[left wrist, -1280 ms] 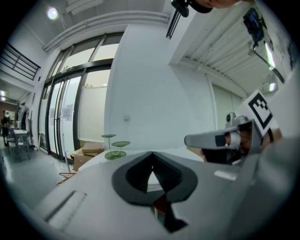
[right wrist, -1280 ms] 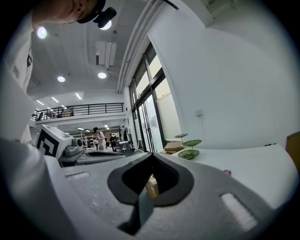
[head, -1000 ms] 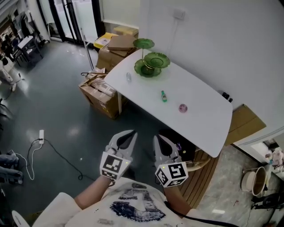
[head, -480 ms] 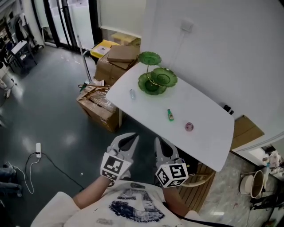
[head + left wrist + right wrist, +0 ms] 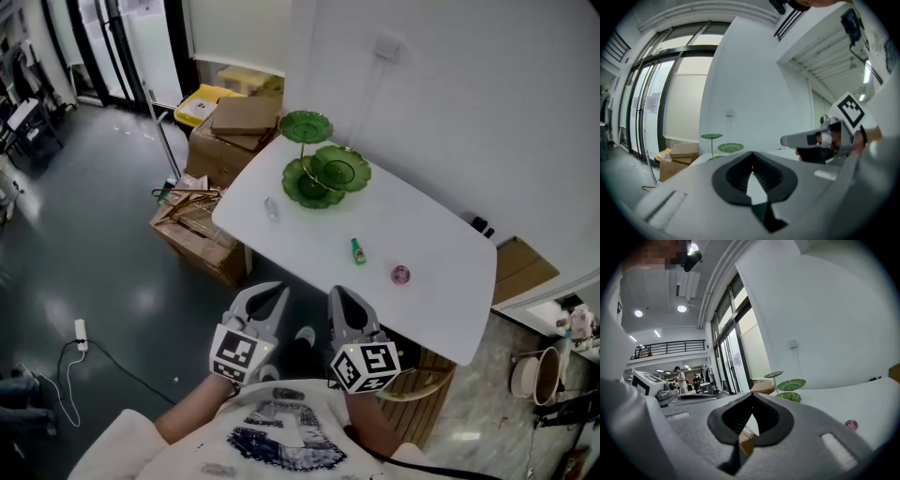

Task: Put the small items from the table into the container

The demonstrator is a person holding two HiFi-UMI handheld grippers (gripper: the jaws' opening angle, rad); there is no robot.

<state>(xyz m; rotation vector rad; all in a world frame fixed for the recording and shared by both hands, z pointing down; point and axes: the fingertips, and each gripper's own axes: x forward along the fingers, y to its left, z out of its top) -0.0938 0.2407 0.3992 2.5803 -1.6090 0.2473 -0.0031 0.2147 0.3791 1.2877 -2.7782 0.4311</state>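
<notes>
A white table (image 5: 431,234) stands ahead of me against the wall. On its far end is a green three-tier dish stand (image 5: 319,173), also in the left gripper view (image 5: 723,147) and the right gripper view (image 5: 790,385). Three small items lie on the tabletop: a clear one (image 5: 272,208), a green bottle (image 5: 358,250) and a pink round piece (image 5: 400,275), which also shows as a pink round piece (image 5: 851,424). My left gripper (image 5: 272,291) and right gripper (image 5: 342,294) are side by side short of the table's near edge, both shut and holding nothing.
Cardboard boxes (image 5: 230,122) are stacked beyond the table's far left end, and an open box (image 5: 197,230) sits on the floor beside it. A wooden seat (image 5: 422,375) shows under the near edge. A cable and plug strip (image 5: 80,330) lie on the dark floor at left.
Both grippers have travelled forward together toward the table, which now sits lower and nearer in the head view. Their jaws have stayed shut.
</notes>
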